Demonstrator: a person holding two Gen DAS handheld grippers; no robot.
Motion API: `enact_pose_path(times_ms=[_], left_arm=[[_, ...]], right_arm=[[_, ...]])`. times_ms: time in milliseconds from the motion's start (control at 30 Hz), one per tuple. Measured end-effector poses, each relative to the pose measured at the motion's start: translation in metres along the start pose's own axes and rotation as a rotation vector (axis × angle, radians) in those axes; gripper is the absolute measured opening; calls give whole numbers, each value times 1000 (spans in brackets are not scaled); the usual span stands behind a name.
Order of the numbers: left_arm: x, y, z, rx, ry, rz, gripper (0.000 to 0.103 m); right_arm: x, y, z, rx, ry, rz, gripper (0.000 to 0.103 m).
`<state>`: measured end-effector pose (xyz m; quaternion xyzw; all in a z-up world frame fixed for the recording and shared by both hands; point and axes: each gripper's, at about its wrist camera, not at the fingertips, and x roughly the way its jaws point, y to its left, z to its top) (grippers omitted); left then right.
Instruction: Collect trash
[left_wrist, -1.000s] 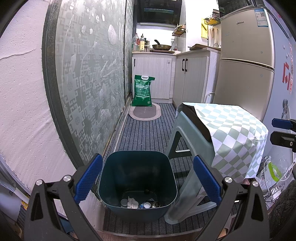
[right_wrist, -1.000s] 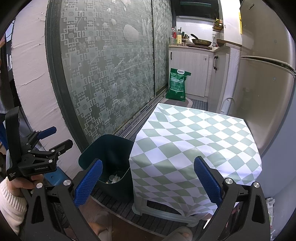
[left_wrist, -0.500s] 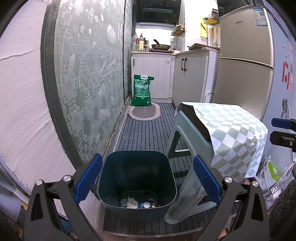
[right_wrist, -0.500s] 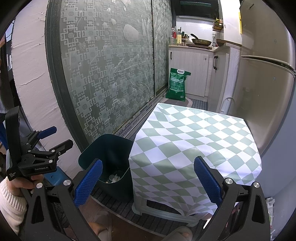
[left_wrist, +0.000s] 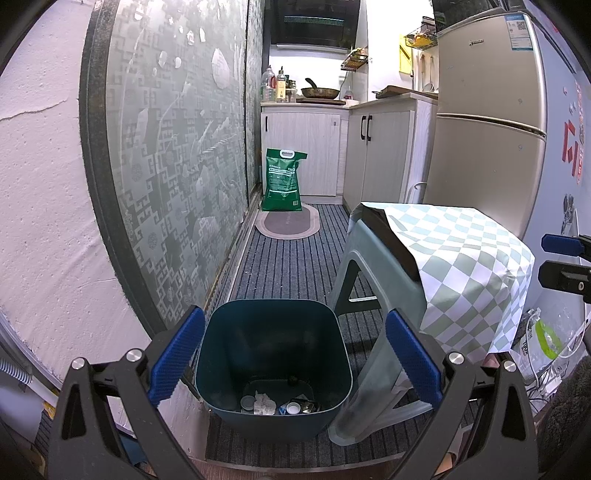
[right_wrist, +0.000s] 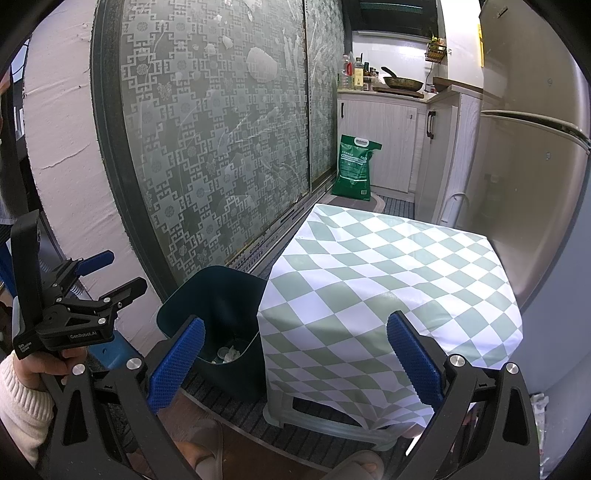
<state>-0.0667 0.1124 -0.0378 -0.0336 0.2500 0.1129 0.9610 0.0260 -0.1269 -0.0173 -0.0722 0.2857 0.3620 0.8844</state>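
A dark teal trash bin (left_wrist: 273, 363) stands on the striped floor mat beside the stool. Crumpled paper (left_wrist: 264, 403), bottle caps and a wrapper lie at its bottom. My left gripper (left_wrist: 295, 358) is open and empty, held above the bin's mouth. My right gripper (right_wrist: 295, 360) is open and empty, held over the near edge of the stool's green-and-white checked cloth (right_wrist: 391, 280). The bin also shows in the right wrist view (right_wrist: 218, 306), left of the stool. The left gripper (right_wrist: 107, 273) shows there too, held in a hand.
A grey plastic stool (left_wrist: 365, 295) under the cloth stands right of the bin. A patterned glass sliding door (left_wrist: 173, 158) runs along the left. A green sack (left_wrist: 282, 181), cabinets (left_wrist: 380, 155) and a fridge (left_wrist: 487, 129) lie beyond. Slippered feet (right_wrist: 207, 458) show below.
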Motion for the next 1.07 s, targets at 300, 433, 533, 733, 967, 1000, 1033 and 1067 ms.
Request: enact_pose_path(times_ms=[300,433,533,733,967,1000,1033,1067], left_arm=[[0,0,0,0,1,1,100],[0,-1,0,-1,0,0,100],[0,-1,0,-1,0,0,100],[0,-2,0,3,1,0,100],[2,-1,-1,6,5,-1,100],[2,0,-1,5,5,-2,100],[2,-1,-1,7,5,-1,100],[2,-1,-1,7,4,0,100]], right_arm=[[1,0,-2,-2,2,1,100],[1,1,-1,-2,3,1,100],[1,1,-2,-2,3,1,100],[2,1,-2,-3,5,1,100],[2,1,-4,-5,6,2,100],[2,1,-4,-5,7,2,100],[2,1,-3,-5,6,2,100],[2,1,-3,-4,6,2,100]])
